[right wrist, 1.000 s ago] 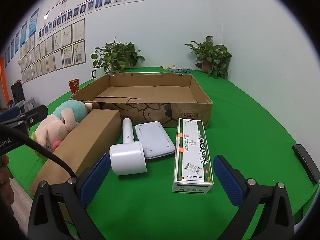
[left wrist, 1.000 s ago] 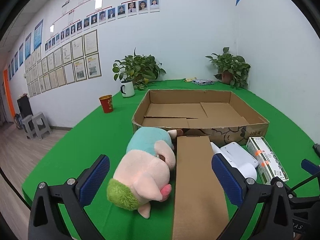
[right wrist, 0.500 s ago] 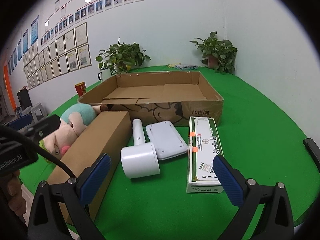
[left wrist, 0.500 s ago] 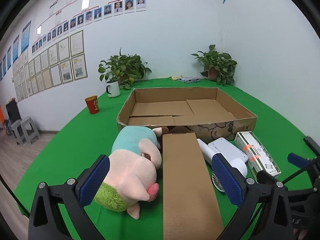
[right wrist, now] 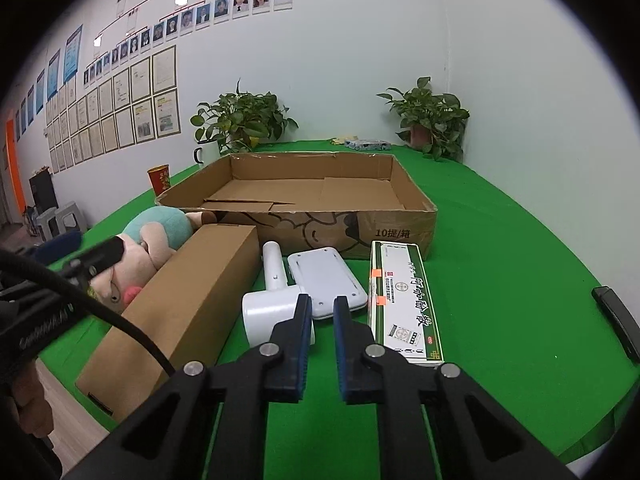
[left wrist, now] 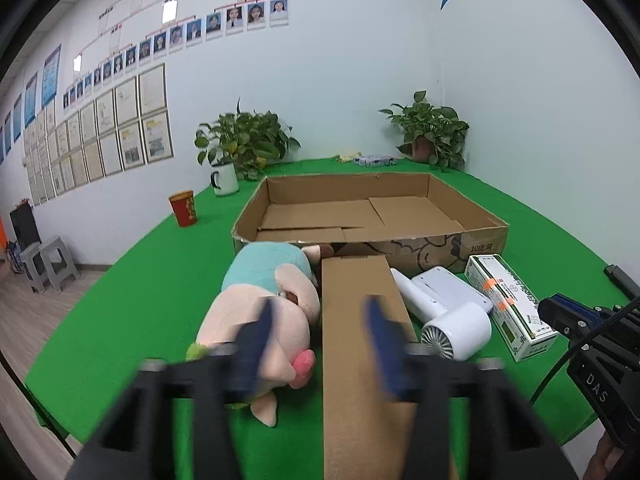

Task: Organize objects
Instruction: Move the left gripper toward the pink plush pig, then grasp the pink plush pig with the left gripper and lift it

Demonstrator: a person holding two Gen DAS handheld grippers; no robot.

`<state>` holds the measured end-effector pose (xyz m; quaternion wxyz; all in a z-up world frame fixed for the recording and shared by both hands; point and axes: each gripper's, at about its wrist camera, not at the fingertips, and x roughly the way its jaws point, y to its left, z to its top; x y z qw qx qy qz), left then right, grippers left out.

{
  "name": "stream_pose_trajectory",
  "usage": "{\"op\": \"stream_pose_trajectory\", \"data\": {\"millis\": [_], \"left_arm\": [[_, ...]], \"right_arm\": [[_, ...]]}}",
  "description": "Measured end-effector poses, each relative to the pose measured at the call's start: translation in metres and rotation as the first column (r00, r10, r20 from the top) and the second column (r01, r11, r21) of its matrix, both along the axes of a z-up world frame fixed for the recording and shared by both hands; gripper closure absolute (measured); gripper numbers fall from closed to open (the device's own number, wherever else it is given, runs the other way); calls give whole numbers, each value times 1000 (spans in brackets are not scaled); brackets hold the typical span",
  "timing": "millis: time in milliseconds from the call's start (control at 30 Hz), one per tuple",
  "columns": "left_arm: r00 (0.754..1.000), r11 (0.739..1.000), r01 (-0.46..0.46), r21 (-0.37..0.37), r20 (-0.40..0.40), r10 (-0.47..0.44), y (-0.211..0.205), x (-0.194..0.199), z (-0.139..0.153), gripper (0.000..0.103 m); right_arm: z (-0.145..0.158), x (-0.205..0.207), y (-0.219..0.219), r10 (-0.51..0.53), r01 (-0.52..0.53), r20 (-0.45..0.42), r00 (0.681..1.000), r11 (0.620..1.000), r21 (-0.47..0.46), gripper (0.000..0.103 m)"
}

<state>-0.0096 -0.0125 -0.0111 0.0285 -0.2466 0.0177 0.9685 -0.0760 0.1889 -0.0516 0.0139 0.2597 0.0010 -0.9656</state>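
Left claw (left wrist: 320, 332) closing on nothing above long brown cardboard box (left wrist: 360, 360) on green surface (left wrist: 120, 300), right claw (right wrist: 322, 332) together, empty; reopen, straddle box squarely before lifting into open cardboard tray (left wrist: 486, 242).

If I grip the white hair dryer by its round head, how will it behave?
The hair dryer looks like smooth hard plastic, so the pads may slip on it. Its head is round, so it could roll or twist. The handle sticks out toward the big open box, so it probably tilts when lifted.
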Motion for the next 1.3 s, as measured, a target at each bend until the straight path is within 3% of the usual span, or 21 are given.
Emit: {"op": "stream_pose_trajectory", "data": {"millis": [67, 100, 133, 200, 233, 533, 667, 867, 1067, 1300], "left_arm": [[1000, 999, -27, 32, 5, 27, -6, 0, 1, 81], [999, 998, -42, 55, -10, 43, -9, 2, 3, 78], [998, 996, -54, 74, -29, 56, -12, 4, 6, 52], [994, 992, -76, 101, -68, 83, -16, 10, 11, 3], [991, 990, -81, 116, -93, 92, -17, 14, 13, 0], [999, 989, -52, 136, 9, 52, -20, -7, 0, 0], [998, 993, -55, 105, 22, 53, -22, -20, -2, 0], [998, 990, -10, 142, 57, 2, -29, -37, -3, 0], [997, 995, 0, 103, 78, -8, -38, -43, -2, 0], [995, 990, 11, 141, 101, -25, -64, -55, 3, 0]], "right_arm": [[1, -2, -1, 1, -1, 6, 1000, 1000, -4, 55], [1, -2, -1, 9, -9, 9, 1000, 1000, -18, 14], [1, -1, -1, 14, -13, 4, 1000, 999, -31, 6], [0, -1, -3, 17, -17, 14, 1000, 999, -34, 6], [-2, -2, -5, 18, -18, 23, 1000, 1000, -25, 6], [-8, -14, -5, -12, 13, 52, 999, 1000, -26, 6], [-6, -19, -5, -16, 17, 69, 997, 1000, -23, 6], [-5, -30, -8, -34, 37, 99, 995, 999, -26, 6], [-3, -47, -29, 55, -51, 113, 992, 998, -35, 6], [7, -55, -19, 216, -196, 105, 971, 965, -172, 6]]}}
